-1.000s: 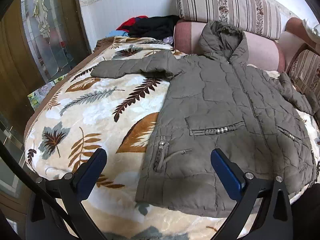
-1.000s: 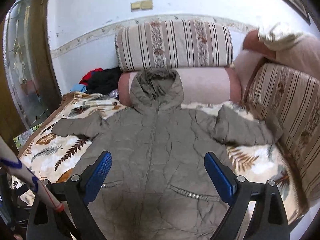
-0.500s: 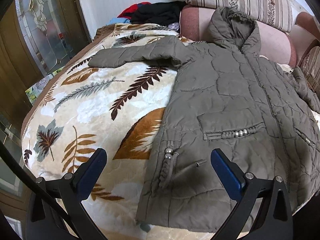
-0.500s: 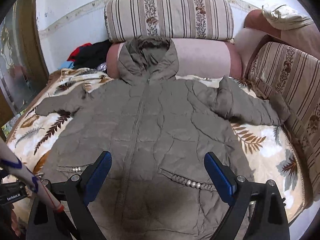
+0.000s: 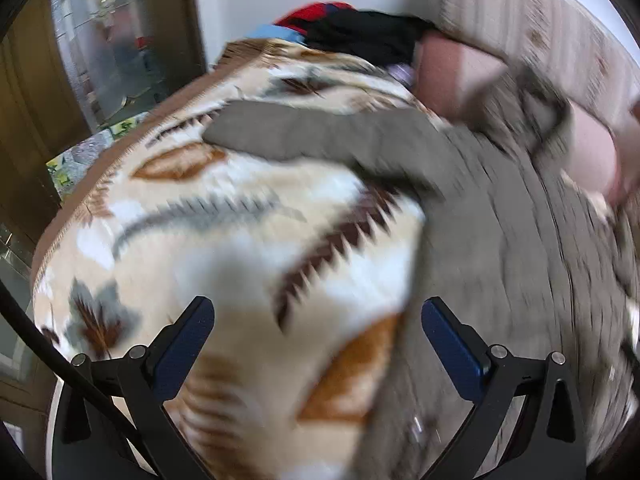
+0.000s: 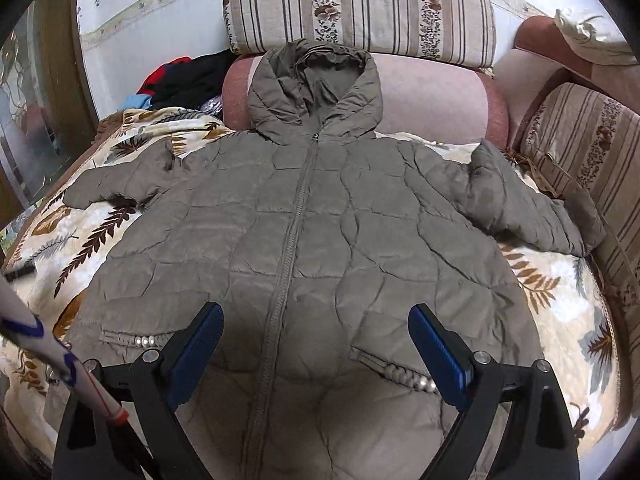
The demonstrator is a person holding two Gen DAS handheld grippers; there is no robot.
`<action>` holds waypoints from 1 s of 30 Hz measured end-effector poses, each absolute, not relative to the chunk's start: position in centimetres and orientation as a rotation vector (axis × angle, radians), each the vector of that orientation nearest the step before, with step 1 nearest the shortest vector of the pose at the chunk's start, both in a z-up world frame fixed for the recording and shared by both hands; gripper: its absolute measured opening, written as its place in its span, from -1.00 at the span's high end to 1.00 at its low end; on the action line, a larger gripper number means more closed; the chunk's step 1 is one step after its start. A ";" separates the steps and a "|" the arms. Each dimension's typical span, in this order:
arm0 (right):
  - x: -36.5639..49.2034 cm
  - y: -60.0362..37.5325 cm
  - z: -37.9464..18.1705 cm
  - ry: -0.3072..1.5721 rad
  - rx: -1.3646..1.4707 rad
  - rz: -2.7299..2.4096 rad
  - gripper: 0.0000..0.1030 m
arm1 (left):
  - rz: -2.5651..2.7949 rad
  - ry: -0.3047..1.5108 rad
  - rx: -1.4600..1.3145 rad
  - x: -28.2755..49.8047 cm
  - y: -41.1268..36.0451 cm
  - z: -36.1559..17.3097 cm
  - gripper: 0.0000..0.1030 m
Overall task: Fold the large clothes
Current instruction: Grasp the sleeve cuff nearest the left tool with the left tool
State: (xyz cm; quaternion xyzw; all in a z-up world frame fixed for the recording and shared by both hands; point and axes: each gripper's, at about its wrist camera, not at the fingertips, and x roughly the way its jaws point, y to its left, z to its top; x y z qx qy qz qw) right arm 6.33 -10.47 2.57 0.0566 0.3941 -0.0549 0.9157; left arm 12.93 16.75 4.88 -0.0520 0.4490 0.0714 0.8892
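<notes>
An olive quilted hooded jacket [image 6: 312, 240] lies flat, front up and zipped, on a leaf-patterned blanket [image 6: 560, 292], both sleeves spread out. Its hood [image 6: 316, 88] rests against a pink bolster. My right gripper [image 6: 316, 344] hovers open above the jacket's lower front, over the zipper, holding nothing. In the blurred left wrist view, the jacket [image 5: 500, 240] fills the right side and its left sleeve [image 5: 304, 136] stretches across the blanket [image 5: 224, 240]. My left gripper [image 5: 316, 340] is open and empty, over the blanket beside the jacket's left edge.
Striped cushions [image 6: 360, 8] and a pink bolster [image 6: 432, 100] line the back and right. A pile of black, red and blue clothes [image 6: 188, 80] sits at the back left. A glass-panelled wooden door [image 5: 100, 40] stands left of the bed. A white pole [image 6: 52, 344] crosses the right wrist view's lower left.
Both grippers moved forward and lower toward the jacket. The left one swung fast to the left, toward the spread sleeve, blurring its view. Jaws stayed open.
</notes>
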 end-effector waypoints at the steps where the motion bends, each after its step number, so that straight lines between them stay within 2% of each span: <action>1: 6.5 -10.4 2.3 0.812 0.117 -0.113 -0.86 | 0.154 0.923 -0.143 14.6 18.3 5.6 -1.00; 5: 7.2 -10.7 1.4 0.824 0.123 -0.112 -0.86 | 0.157 0.899 -0.282 20.7 23.1 6.4 -1.00; 8: 7.6 -11.0 0.3 0.839 0.118 -0.113 -0.86 | 0.140 0.918 -0.415 26.4 27.3 5.2 -1.00; 9: 7.7 -11.1 0.0 0.842 0.115 -0.115 -0.86 | 0.134 0.928 -0.447 27.5 28.1 4.7 -0.91; 12: 7.9 -11.4 -0.7 0.850 0.105 -0.127 -0.86 | 0.092 0.978 -0.585 31.5 30.9 2.1 -0.34; 13: 8.0 -11.5 -0.8 0.851 0.103 -0.131 -0.86 | 0.093 0.983 -0.626 32.5 31.7 1.0 -0.25; 21: 8.8 -11.6 -2.1 0.870 0.069 -0.156 -0.86 | 0.136 1.018 -0.728 36.4 34.6 -4.9 -0.25; 30: 9.9 -11.3 -4.0 0.924 0.038 -0.165 -0.86 | 0.155 0.958 -0.750 39.3 34.9 -5.7 -0.35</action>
